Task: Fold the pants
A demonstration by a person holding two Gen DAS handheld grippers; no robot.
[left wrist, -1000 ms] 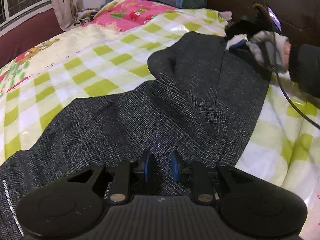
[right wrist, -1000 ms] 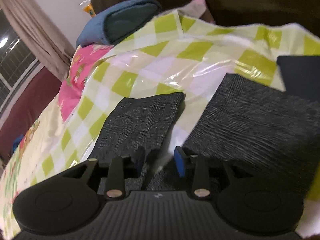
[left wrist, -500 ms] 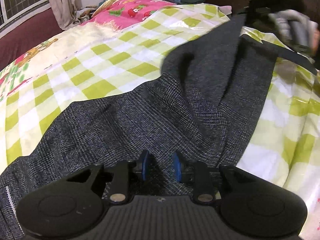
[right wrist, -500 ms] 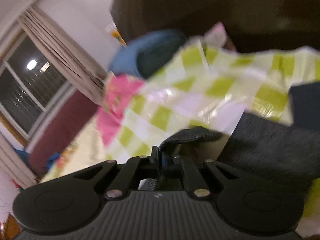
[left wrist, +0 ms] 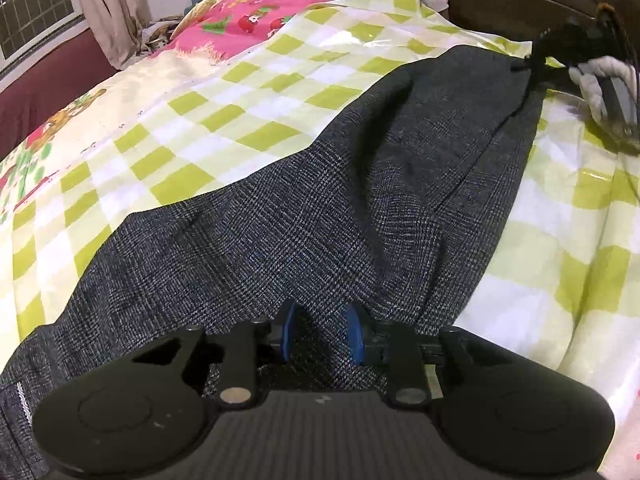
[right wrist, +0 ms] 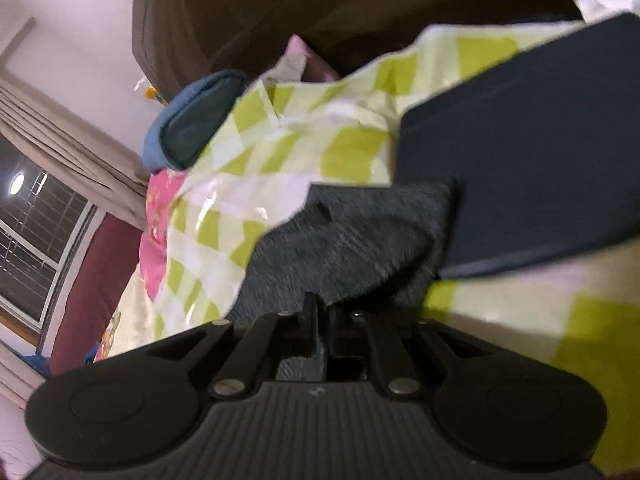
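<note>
Now that my right gripper point(right wrist: 322, 320) has just snapped its jaws together on the far hem of the dark grey checked woven pants point(left wrist: 320, 220), one leg has been carried across onto the other, where a second ago the two legs lay apart. My left gripper point(left wrist: 320, 338) stays narrow, its blue pads point(left wrist: 287, 334) pinching a ridge of fabric near the waist. Those pants lie along the green-and-white checked plastic bed cover point(left wrist: 240, 120). I judge the lengthwise fold nearly laid; next comes flattening and releasing.
</note>
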